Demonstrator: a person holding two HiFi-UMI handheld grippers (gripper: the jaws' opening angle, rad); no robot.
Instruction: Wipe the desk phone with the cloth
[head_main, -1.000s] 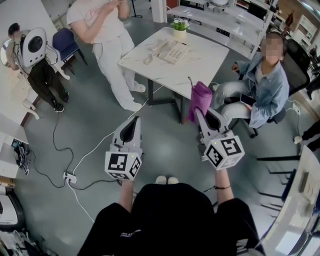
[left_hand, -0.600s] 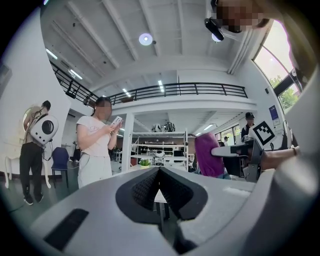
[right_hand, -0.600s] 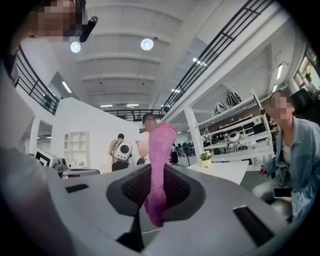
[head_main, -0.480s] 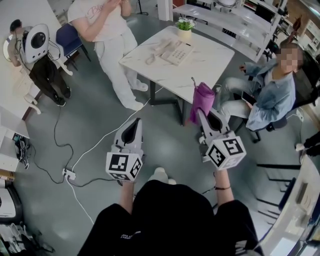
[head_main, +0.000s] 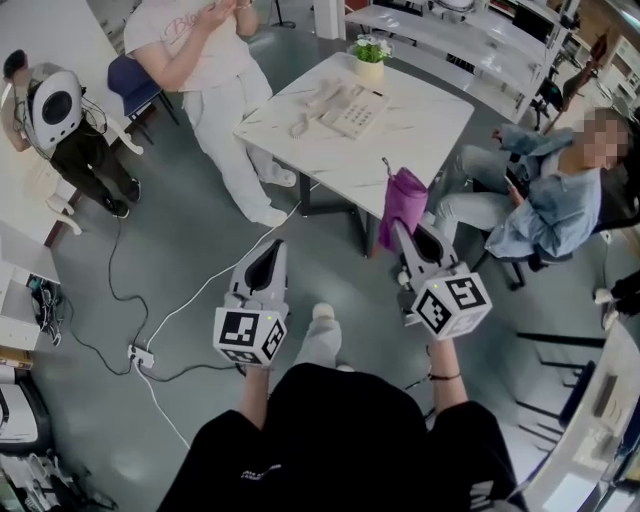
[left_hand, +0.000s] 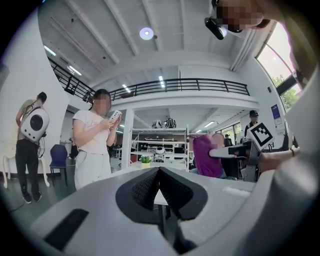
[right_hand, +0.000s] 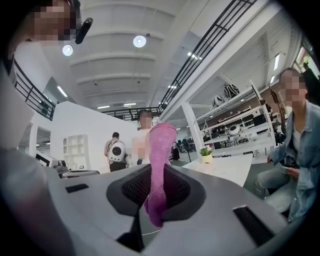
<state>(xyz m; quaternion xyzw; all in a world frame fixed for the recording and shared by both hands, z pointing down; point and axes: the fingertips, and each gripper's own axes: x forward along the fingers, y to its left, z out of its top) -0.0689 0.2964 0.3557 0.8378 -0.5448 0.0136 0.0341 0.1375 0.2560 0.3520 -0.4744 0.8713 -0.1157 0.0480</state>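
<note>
Right gripper (head_main: 402, 228) pinches purple cloth (head_main: 403, 198); left gripper (head_main: 274, 246) jaws seemingly closed, empty.

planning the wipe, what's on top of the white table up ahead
The desk phone and a small potted plant at the far corner sit on the table. The purple cloth in the right gripper covers the near corner, so that patch cannot be seen.

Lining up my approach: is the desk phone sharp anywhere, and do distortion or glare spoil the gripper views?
Head view: evenly lit, desk phone fairly sharp, edges bent. Left gripper view: heavy fisheye, dark corners, window glare at right, phone too small to make out. Right gripper view: same fisheye, ceiling lamps flare, purple cloth close and soft.
</note>
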